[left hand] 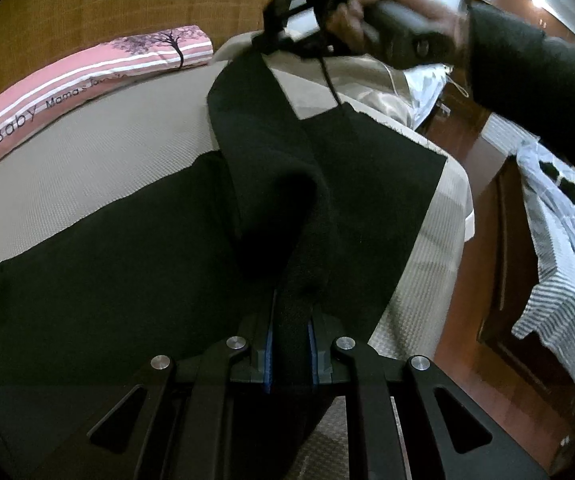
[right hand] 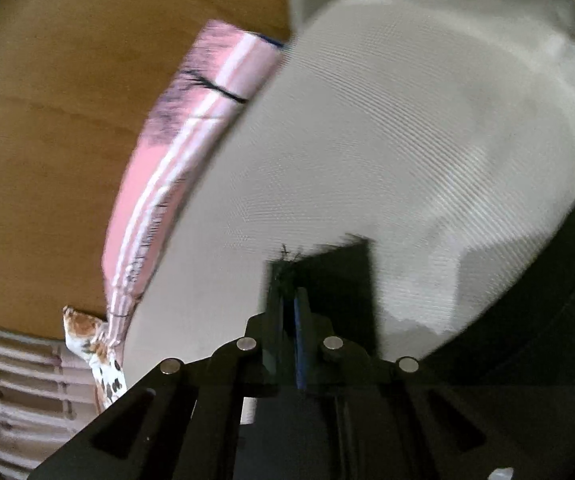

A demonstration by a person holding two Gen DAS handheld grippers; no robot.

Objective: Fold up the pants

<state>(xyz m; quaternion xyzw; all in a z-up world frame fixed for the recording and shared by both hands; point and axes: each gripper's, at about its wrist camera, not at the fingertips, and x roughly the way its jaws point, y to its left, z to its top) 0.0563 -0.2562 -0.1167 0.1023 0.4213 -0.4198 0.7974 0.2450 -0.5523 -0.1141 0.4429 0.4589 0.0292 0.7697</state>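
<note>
Left hand-held gripper: the left hand-held gripper (left hand: 290,332) sat at 6 o'clock in its own view, its jaws clamped on a bunched ridge of the black pants (left hand: 135,240), likely to anchor that end while the other was carried.
Right hand-held gripper: the right hand-held gripper (right hand: 289,312) had its jaws pressed together on a thin dark edge of fabric; in the left view it showed at 12 o'clock, gripped by a hand (left hand: 399,12) in a dark sleeve (left hand: 527,64).
Pants: most of the cloth lay spread on the bed (left hand: 99,160), reaching toward 8 o'clock, while one strip rose from the left jaws up toward 12 o'clock, where the right jaws held it above the bed.
Why held so: with both ends pinched and one raised, the strip could be carried over the flat part to make a fold; that is a judgement.
Step in hand: a first fold seemed under way, not yet laid down.
Surroundings: a pink pillow (left hand: 87,68) lay along the bed's far edge at 10 o'clock, well apart from the pants.
Risk: the right view was blurred, so how much cloth that grip held could not be told; a thin bite might slip.
</note>
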